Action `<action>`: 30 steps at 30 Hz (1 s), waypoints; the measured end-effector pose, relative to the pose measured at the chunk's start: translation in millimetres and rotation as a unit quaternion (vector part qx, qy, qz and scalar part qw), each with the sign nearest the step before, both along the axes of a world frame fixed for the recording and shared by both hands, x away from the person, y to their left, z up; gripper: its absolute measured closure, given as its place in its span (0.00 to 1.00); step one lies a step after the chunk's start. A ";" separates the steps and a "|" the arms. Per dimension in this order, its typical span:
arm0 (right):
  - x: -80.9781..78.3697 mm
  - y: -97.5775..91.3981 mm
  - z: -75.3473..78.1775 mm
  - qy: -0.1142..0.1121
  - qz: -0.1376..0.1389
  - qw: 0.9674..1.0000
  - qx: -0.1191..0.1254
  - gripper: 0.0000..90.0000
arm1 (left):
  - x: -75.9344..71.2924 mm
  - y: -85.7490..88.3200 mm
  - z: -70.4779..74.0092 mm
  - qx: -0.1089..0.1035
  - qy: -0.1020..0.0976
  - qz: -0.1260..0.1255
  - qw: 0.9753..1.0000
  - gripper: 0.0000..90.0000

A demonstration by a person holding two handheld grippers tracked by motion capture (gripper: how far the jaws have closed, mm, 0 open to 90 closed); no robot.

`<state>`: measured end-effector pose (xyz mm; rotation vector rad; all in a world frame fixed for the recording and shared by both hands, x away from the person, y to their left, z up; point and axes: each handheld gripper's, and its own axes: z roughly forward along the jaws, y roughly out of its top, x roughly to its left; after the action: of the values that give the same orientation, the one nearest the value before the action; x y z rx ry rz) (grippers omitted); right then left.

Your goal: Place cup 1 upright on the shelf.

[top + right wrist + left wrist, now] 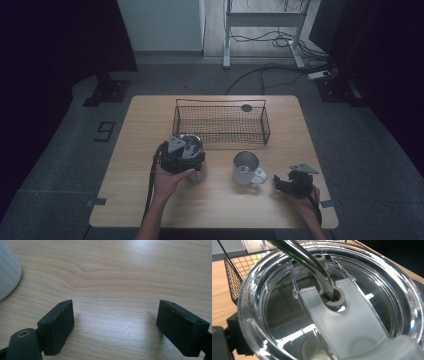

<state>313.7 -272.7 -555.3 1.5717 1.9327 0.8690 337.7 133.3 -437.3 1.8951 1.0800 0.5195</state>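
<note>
Left tongs [182,150] sit on top of the steel tumbler [196,170] at the surface's [150,200] centre-left, just in front of the wire basket [220,125]. The left gripper view looks straight down on the tumbler's clear lid [274,272], with a metal straw [312,262] running through its grey slider [352,325]; can't tell whether these tongs are pinching the lid or standing off it. Right tongs [280,182] rest low near the front-right edge, spread wide with only bare wood between the pads [58,325]. White mug [247,168] stands between the two hands, just beside the right tongs, handle toward them. Basket blocks the way behind the tumbler.
</note>
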 end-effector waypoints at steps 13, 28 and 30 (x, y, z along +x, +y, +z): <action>0.0 -0.1 0.0 0.000 0.000 1.000 0.000 0.16 | 3.1 4.3 11.9 -0.002 -0.007 0.004 1.000 0.04; 0.3 -0.3 0.0 0.000 0.002 1.000 0.000 0.16 | 12.3 4.6 21.1 -0.016 -0.005 0.006 1.000 0.04; 0.3 -0.3 0.0 0.000 0.002 1.000 0.000 0.16 | 13.1 4.8 22.1 -0.017 -0.004 0.006 1.000 0.04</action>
<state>314.0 -273.0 -555.4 1.5681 1.9365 0.8706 350.8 138.0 -415.3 1.8561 1.0897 0.5132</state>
